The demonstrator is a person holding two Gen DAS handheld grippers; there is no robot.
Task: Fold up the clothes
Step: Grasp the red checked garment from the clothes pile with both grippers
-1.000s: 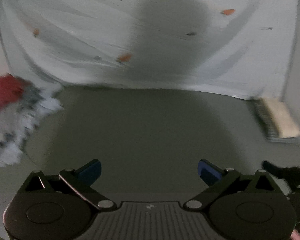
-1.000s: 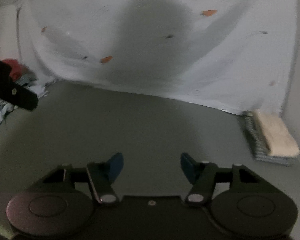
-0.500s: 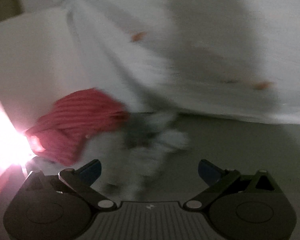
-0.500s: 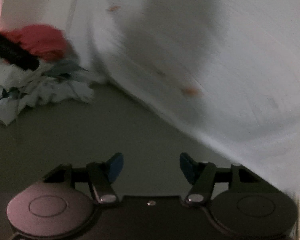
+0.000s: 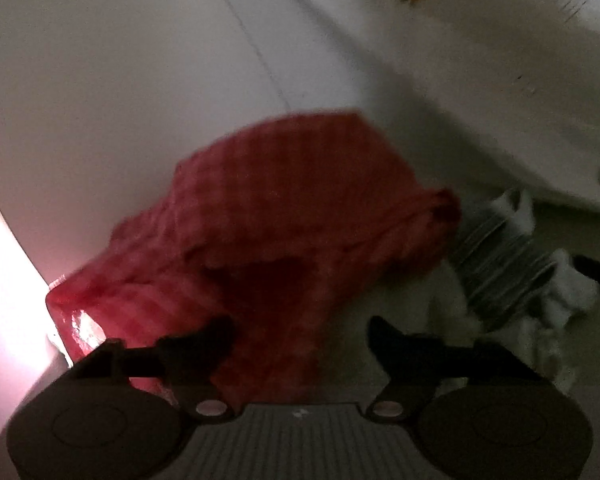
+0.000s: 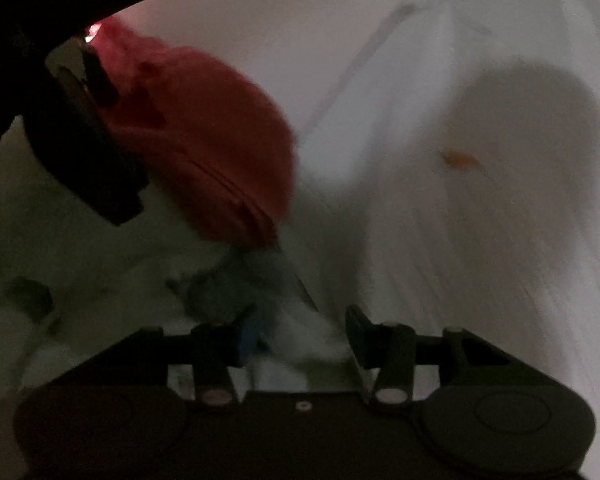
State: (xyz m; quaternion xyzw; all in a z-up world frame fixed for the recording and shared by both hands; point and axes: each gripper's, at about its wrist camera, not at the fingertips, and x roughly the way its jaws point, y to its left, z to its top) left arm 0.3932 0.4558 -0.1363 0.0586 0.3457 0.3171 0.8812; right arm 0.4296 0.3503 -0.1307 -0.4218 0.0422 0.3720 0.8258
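Reaching the laundry pile: we swing both grippers off the bare grey surface onto the heap.
Left gripper [image 5: 302, 334], jaws just narrowing, straddles the red knit garment [image 5: 284, 216], unclamped; right gripper [image 6: 300, 330], also narrowing, hovers over the pale crumpled clothes [image 6: 112, 276], grasping nothing. Folding not yet begun; pick-up comes first.
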